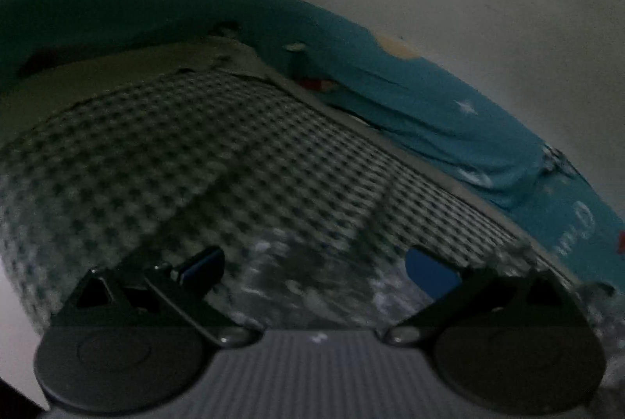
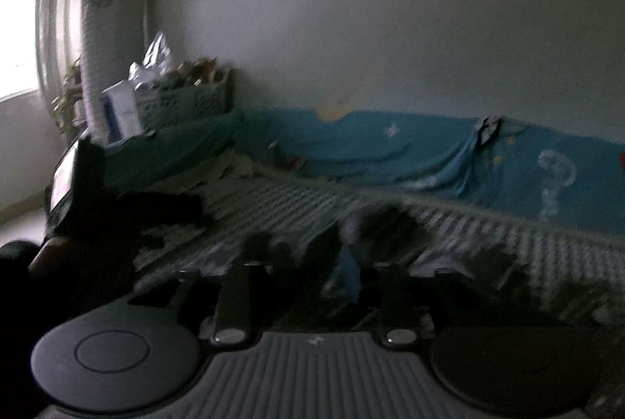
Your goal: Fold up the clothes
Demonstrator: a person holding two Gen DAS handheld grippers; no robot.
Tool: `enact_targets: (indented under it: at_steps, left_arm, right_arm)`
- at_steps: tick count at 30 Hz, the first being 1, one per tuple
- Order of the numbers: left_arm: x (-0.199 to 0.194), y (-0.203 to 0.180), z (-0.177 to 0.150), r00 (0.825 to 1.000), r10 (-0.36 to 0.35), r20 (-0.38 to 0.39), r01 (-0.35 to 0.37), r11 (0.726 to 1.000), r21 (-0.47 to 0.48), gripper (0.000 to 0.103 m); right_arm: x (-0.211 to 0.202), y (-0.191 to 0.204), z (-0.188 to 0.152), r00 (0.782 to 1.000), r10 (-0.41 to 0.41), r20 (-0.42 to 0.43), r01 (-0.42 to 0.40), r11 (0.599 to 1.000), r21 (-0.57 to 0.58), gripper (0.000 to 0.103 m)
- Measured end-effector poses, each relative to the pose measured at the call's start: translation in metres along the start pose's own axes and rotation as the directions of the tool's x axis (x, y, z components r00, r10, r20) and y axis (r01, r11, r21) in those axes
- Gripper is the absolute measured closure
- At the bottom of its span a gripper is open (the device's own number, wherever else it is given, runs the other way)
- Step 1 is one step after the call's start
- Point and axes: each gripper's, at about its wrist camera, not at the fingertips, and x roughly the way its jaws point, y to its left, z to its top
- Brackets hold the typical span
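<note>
Left gripper: jaws wide apart, nothing between them, hovering over a pale patterned garment lying crumpled on the checked bedcover. Right gripper: jaws partly apart, too dark and blurred to tell whether cloth is pinched; dark leaf-printed fabric bunched just ahead. Beyond, a teal star-print sheet hung along the white wall; far left, a basket beside the window.
</note>
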Motion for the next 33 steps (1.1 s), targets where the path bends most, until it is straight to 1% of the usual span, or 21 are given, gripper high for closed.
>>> enact_targets:
  at_steps: [3,5,7,8,11,15,18,21,24,26,27,28,29,30,31,32,33]
  left_arm:
    - [0.001,-0.01,-0.006,0.998,-0.06,-0.027,0.061,0.997,0.039,0.0]
    - [0.001,-0.017,-0.011,0.995,-0.088,-0.038,0.09,0.994,0.068,0.0]
    - [0.001,-0.023,-0.014,0.993,-0.108,-0.049,0.112,0.99,0.088,0.0]
    - [0.001,-0.025,-0.016,0.991,-0.118,-0.056,0.123,0.988,0.096,0.0]
    - [0.003,-0.031,-0.021,0.987,-0.143,-0.077,0.151,0.983,0.107,0.0]
    - [0.005,-0.033,-0.023,0.982,-0.163,-0.094,0.172,0.98,0.101,0.0]
    - [0.006,-0.033,-0.025,0.98,-0.173,-0.103,0.182,0.98,0.085,0.0]
    - [0.01,-0.033,-0.027,0.977,-0.179,-0.115,0.188,0.98,0.072,0.0]
    - [0.012,-0.036,-0.028,0.975,-0.186,-0.122,0.194,0.979,0.062,0.0]
    - [0.013,-0.038,-0.029,0.974,-0.189,-0.124,0.197,0.978,0.061,0.0]
    - [0.013,-0.039,-0.03,0.974,-0.19,-0.124,0.198,0.978,0.061,0.0]
    - [0.013,-0.04,-0.031,0.974,-0.189,-0.124,0.198,0.978,0.062,0.0]
    - [0.013,-0.042,-0.031,0.974,-0.188,-0.123,0.197,0.978,0.063,0.0]
    - [0.014,-0.043,-0.032,0.974,-0.19,-0.122,0.199,0.978,0.06,0.0]
    - [0.014,-0.044,-0.032,0.974,-0.193,-0.123,0.201,0.978,0.056,0.0]
    - [0.013,-0.045,-0.032,0.973,-0.198,-0.121,0.206,0.977,0.054,0.0]
    - [0.012,-0.047,-0.032,0.972,-0.202,-0.119,0.21,0.976,0.056,0.0]
  right_arm:
    - [0.004,-0.016,0.009,0.999,-0.053,0.012,0.054,0.998,-0.032,0.058]
    - [0.011,-0.027,0.012,0.997,-0.081,0.005,0.081,0.996,-0.047,0.046]
    - [0.017,-0.038,0.014,0.995,-0.098,-0.005,0.098,0.995,-0.036,0.044]
    - [0.021,-0.043,0.014,0.996,-0.091,-0.015,0.09,0.996,-0.028,0.041]
    - [0.035,-0.053,0.014,0.997,-0.034,-0.068,0.032,0.999,-0.024,0.031]
    - [0.055,-0.059,0.006,0.989,0.025,-0.144,-0.029,0.999,-0.029,0.03]
    - [0.064,-0.058,-0.006,0.979,0.035,-0.2,-0.044,0.998,-0.039,0.03]
    - [0.066,-0.053,-0.015,0.972,0.041,-0.232,-0.056,0.997,-0.059,0.03]
    - [0.065,-0.05,-0.023,0.97,0.023,-0.242,-0.044,0.996,-0.081,0.037]
    - [0.063,-0.05,-0.027,0.97,0.009,-0.243,-0.032,0.995,-0.091,0.048]
    - [0.061,-0.049,-0.028,0.971,0.005,-0.237,-0.029,0.995,-0.098,0.052]
    - [0.059,-0.049,-0.029,0.973,0.0,-0.231,-0.025,0.994,-0.105,0.061]
    - [0.057,-0.049,-0.029,0.974,-0.004,-0.224,-0.022,0.993,-0.112,0.067]
    - [0.055,-0.049,-0.029,0.976,-0.008,-0.217,-0.018,0.993,-0.116,0.07]
    - [0.053,-0.049,-0.029,0.979,-0.018,-0.205,-0.007,0.993,-0.121,0.076]
    - [0.051,-0.049,-0.028,0.98,-0.029,-0.194,0.005,0.992,-0.123,0.08]
    - [0.049,-0.049,-0.027,0.982,-0.041,-0.184,0.018,0.992,-0.124,0.081]
